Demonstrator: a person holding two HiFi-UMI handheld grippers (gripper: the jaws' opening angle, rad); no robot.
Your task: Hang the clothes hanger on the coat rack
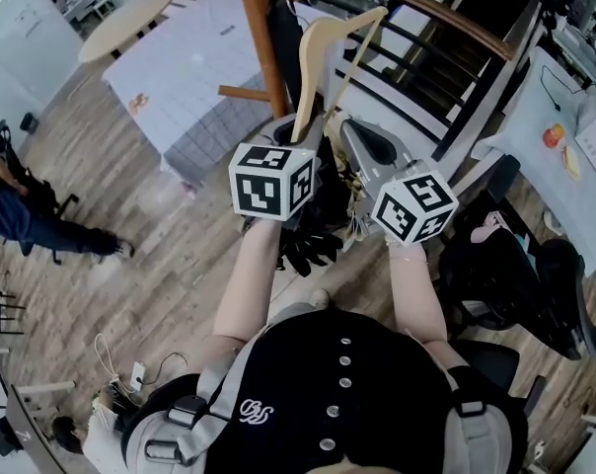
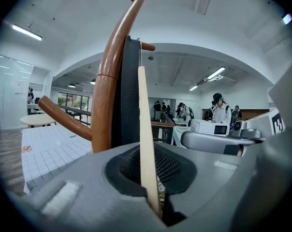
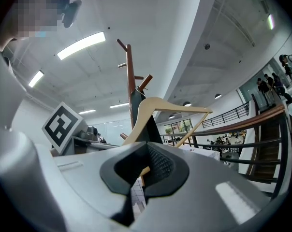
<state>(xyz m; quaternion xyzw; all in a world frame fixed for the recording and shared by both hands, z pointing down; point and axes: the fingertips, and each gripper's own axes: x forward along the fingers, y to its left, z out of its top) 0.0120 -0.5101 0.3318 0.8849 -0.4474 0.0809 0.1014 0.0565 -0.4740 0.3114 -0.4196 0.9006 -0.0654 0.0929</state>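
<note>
A pale wooden clothes hanger (image 1: pixel 323 52) stands up from my left gripper (image 1: pixel 296 131), which is shut on its lower end. In the left gripper view the hanger (image 2: pixel 145 129) shows edge-on as a thin strip between the pads, its wire hook close beside the coat rack. The coat rack (image 2: pixel 107 91) is a brown wooden pole with curved pegs, and a black garment (image 2: pixel 129 91) hangs on it. My right gripper (image 1: pixel 362 141) is just right of the left one, shut with nothing in it. In the right gripper view the hanger (image 3: pixel 160 105) and the rack (image 3: pixel 130 76) lie ahead of the right gripper (image 3: pixel 136 187).
A white table with a grid cloth (image 1: pixel 194 77) stands behind the rack, and a round table (image 1: pixel 125 23) beyond it. A wooden-topped railing (image 1: pixel 426 18) runs at the right. A black chair (image 1: pixel 535 284) is at my right. A person (image 1: pixel 22 215) is at the far left.
</note>
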